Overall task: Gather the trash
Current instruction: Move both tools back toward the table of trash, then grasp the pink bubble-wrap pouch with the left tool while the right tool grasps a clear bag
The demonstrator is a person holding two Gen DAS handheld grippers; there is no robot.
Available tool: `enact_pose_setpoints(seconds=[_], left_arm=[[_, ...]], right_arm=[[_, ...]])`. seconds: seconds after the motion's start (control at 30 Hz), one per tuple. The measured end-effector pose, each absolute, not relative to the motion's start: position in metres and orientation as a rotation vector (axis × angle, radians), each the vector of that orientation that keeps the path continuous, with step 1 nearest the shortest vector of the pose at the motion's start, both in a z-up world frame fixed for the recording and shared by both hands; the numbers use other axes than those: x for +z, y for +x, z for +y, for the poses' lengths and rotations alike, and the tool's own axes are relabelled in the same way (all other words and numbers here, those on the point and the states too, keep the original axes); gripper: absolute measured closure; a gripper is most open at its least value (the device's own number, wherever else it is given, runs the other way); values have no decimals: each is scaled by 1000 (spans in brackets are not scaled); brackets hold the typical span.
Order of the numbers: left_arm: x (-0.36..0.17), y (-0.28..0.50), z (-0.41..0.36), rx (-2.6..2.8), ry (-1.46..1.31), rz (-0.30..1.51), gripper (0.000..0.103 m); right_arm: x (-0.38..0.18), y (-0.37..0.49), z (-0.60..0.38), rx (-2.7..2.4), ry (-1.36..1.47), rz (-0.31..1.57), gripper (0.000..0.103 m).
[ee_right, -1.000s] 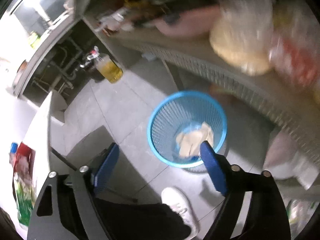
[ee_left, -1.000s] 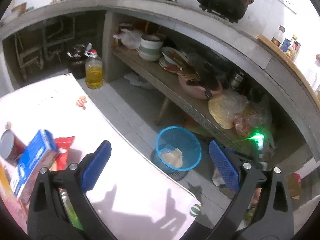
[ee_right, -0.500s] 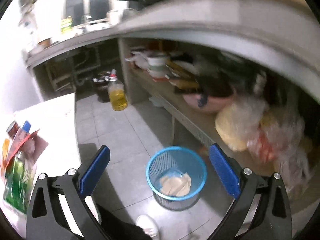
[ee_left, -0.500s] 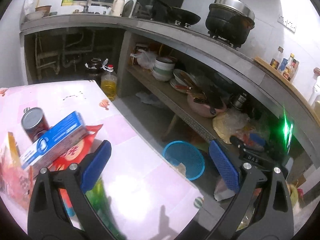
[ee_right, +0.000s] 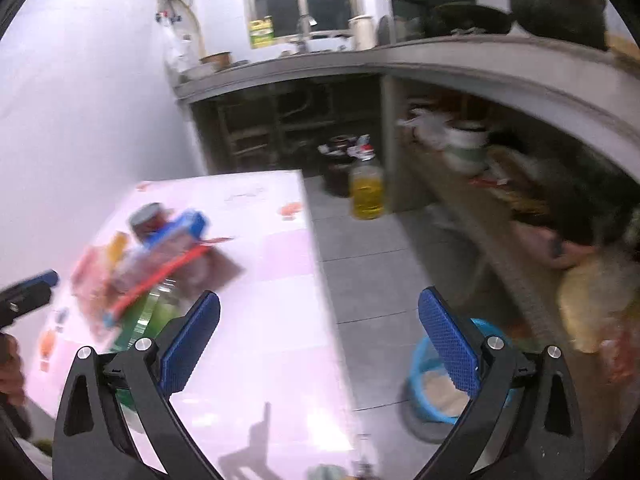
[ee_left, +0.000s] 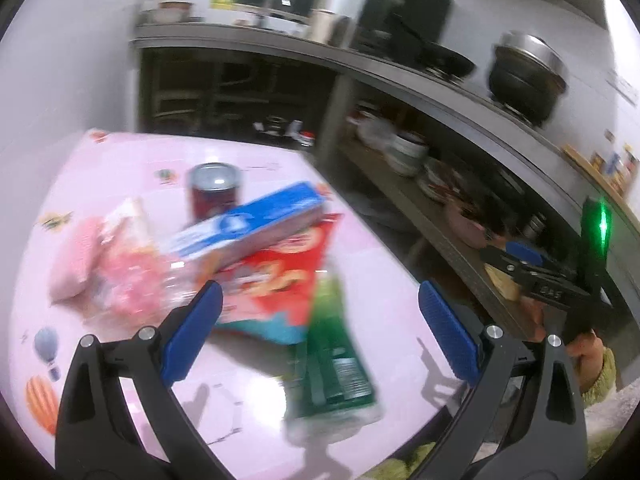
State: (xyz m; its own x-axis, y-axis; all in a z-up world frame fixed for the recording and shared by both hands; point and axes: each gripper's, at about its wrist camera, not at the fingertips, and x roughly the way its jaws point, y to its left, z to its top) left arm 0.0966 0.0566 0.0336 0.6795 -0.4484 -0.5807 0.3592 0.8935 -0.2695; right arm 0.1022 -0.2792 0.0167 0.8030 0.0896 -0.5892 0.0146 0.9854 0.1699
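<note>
Kitchen, pink table point(ee_left: 380, 312) with trash pile point(ee_left: 256, 264), both grippers point(ee_left: 316, 328) point(ee_right: 320, 336) agape, empty.

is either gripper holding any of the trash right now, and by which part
Nothing is held. The left gripper and the right gripper both stand open with empty jaws; the blue box lies untouched on the table.
</note>
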Motion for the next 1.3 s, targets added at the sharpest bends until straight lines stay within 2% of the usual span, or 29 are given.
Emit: enact_pose_setpoints(seconds=[0.47,0.67,0.8,0.93,1.1,1.3], left_arm=[[21,119,168,-170,-245,672,9],[7,141,200,-70,-151,693,9],[-7,156,206,-66,-88,740,26],[-17,175,211,-77,-64,774,28],[-29,197,212,-95,-47,814,29],[-41,209,217,-112,-65,847,37]], right_arm=[[24,131,-217,312,250,691,7],[30,144,-189,434,269,708,9],[30,153,-165,502,263,736,13],[28,164,-142,558,249,777,19],[28,174,-120,609,240,804,20],[26,186,-103,661,257,840,23]])
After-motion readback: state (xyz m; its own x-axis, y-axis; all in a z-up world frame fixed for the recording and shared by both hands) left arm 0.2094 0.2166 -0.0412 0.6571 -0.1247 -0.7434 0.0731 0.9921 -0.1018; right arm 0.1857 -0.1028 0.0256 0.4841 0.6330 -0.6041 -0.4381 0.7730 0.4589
